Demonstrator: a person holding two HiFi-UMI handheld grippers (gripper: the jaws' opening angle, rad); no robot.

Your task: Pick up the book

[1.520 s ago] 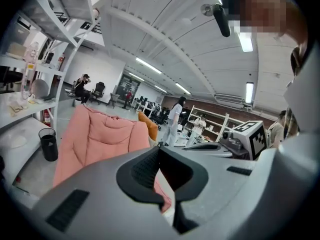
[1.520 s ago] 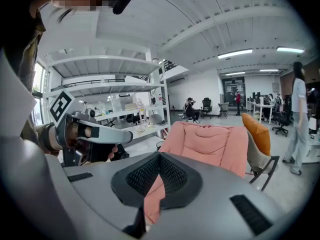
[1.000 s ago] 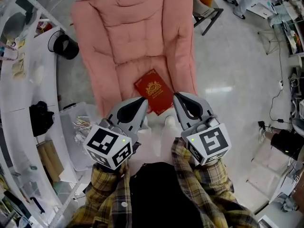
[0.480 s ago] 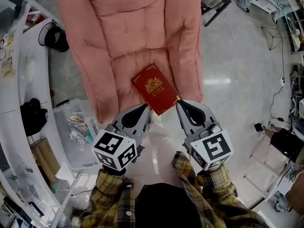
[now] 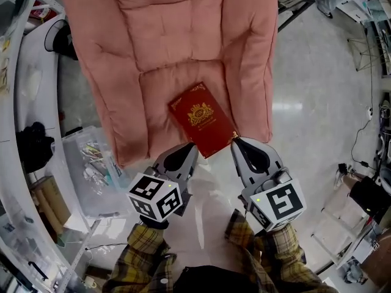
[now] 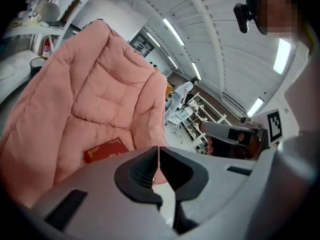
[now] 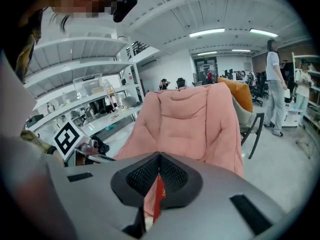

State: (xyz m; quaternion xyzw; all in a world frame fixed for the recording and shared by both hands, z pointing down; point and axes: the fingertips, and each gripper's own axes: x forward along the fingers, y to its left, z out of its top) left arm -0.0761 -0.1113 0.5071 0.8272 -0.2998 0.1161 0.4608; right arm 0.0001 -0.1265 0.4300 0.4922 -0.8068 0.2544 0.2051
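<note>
Head view: one red book [image 5: 202, 119] with a gold crest lies flat on the seat of one pink padded chair [image 5: 171, 35]. Of two grippers, the left gripper [image 5: 194, 146], at the book's 7 o'clock, is clamped together on nothing. The right gripper [image 5: 235, 140], at the book's 5 o'clock corner, has its tips meeting, with a red sliver of book showing through its slit
</note>
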